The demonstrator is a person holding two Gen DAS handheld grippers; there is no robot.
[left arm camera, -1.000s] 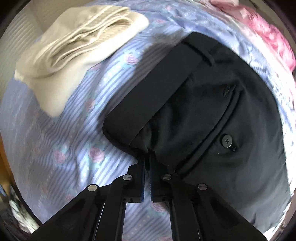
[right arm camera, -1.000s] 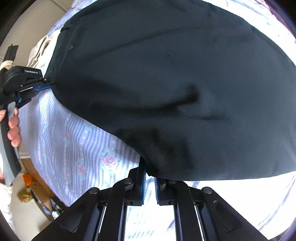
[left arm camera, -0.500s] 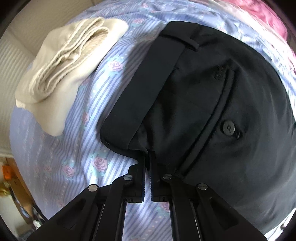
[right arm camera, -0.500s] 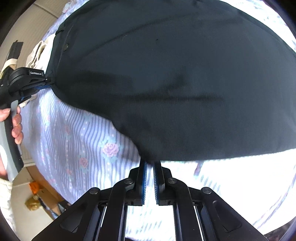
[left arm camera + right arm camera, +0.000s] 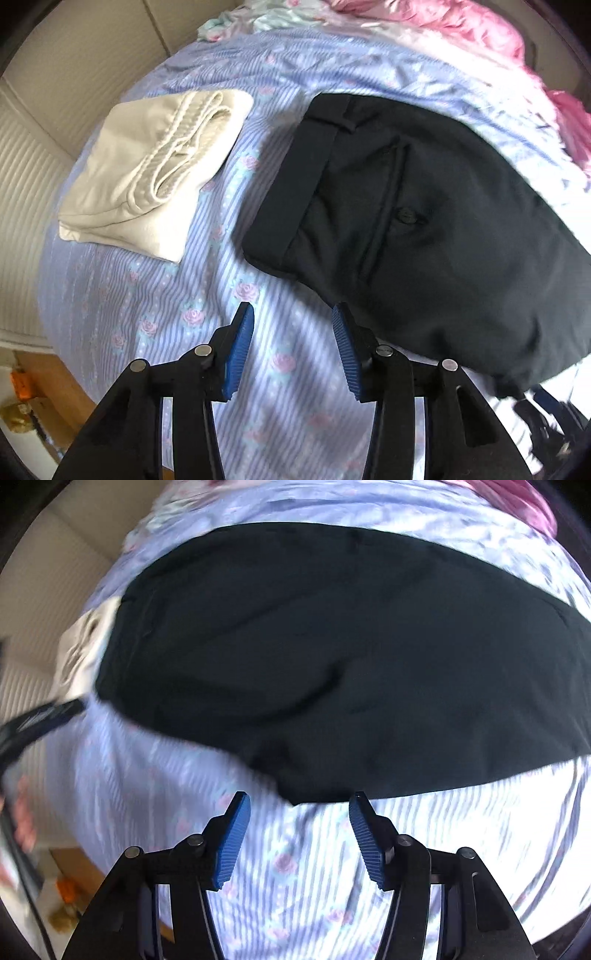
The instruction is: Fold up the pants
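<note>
The black pants (image 5: pixel 424 229) are running off the right edge of the left wrist view, their legs hidden. In the right wrist view, the left gripper (image 5: pixel 40 720) is smearing into blur at the left, its jaws unreadable there.

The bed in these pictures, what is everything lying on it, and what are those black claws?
Black fabric pants: one, black, folded flat on the bed, right of the cream garment.
Folded cream knit garment: one, cream, on the bed near the wall.
Lilac striped bedsheet with roses: one, lilac, covering the bed.
Crumpled pink bedding: one heap, pink, far edge of the bed.
Left gripper: one, black with blue pads, open, above the sheet, holding nothing.
Right gripper: one, same colours, open, just short of the pants' edge.
</note>
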